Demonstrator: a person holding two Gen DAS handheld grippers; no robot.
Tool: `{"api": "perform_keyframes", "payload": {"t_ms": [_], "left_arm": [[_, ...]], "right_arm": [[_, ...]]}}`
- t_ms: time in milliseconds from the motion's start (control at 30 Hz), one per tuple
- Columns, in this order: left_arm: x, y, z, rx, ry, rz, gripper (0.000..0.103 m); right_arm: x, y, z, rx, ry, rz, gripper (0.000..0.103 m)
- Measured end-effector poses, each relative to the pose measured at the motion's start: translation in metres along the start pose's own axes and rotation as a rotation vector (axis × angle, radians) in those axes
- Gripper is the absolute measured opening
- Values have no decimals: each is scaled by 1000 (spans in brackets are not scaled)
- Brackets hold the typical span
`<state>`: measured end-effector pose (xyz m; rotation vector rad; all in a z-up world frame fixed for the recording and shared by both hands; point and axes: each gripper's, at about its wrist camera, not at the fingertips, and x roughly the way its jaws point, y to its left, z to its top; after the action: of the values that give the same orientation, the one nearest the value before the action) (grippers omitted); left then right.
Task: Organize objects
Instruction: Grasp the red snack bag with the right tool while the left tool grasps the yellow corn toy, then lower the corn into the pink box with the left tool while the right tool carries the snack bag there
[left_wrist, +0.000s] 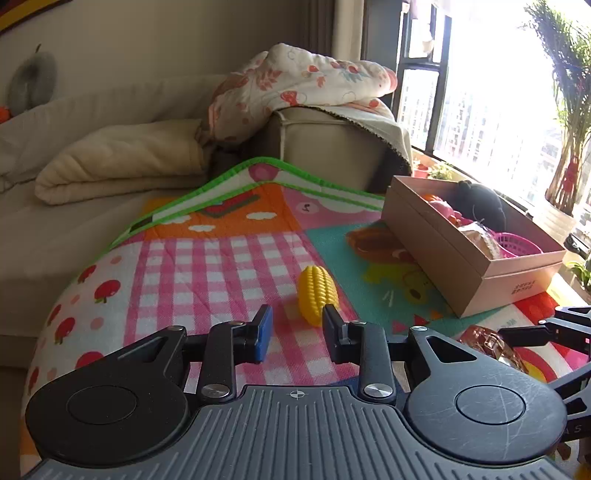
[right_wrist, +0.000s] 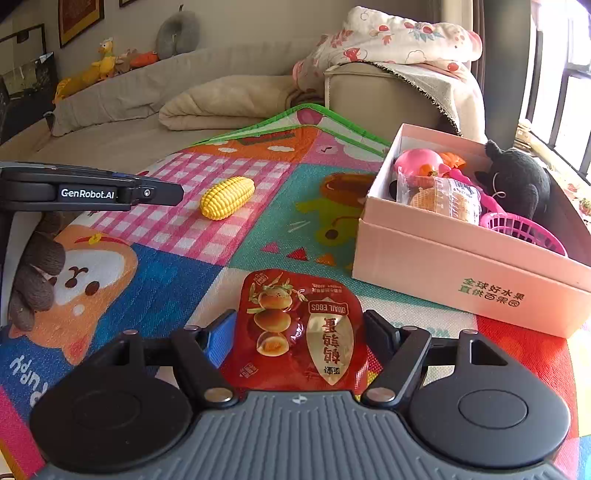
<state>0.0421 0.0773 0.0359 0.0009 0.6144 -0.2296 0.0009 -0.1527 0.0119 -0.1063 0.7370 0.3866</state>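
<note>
A red quail-egg packet (right_wrist: 299, 332) sits between the fingers of my right gripper (right_wrist: 300, 321), low over the colourful play mat (right_wrist: 155, 280). Both pads touch its sides, so the gripper is shut on it. A yellow toy corn (left_wrist: 317, 295) lies on the pink checked patch just ahead of my left gripper (left_wrist: 297, 328), which is open with nothing between its fingers. The right wrist view shows the corn (right_wrist: 227, 197) beyond the left gripper's side (right_wrist: 92, 192). The pink cardboard box (right_wrist: 461, 273) stands to the right with toys inside.
The box (left_wrist: 443, 251) holds a black plush (right_wrist: 517, 181), a pink basket (right_wrist: 524, 229), a wrapped bun (right_wrist: 443, 199) and pink toys. A gloved hand (right_wrist: 37, 273) is at the left. Folded blankets (left_wrist: 122, 162) and a sofa armrest (left_wrist: 332, 147) lie behind the mat.
</note>
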Motion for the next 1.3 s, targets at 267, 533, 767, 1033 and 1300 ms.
{"api": "perform_keyframes", "payload": {"t_ms": [267, 533, 767, 1033, 1300], "left_arm": [[30, -13, 21, -11, -10, -11, 33], [77, -29, 27, -16, 112, 49, 34], [64, -27, 14, -86, 135, -36, 34], [-5, -55, -30, 2, 180, -175, 34], [-44, -84, -58, 29, 178, -250, 34]], "right_arm": [[-33, -26, -38, 55, -31, -80, 73], [-38, -25, -46, 40, -63, -102, 74], [-40, -25, -47, 51, -70, -97, 77], [-39, -24, -47, 43, -59, -94, 74], [-82, -26, -54, 55, -71, -108, 73]]}}
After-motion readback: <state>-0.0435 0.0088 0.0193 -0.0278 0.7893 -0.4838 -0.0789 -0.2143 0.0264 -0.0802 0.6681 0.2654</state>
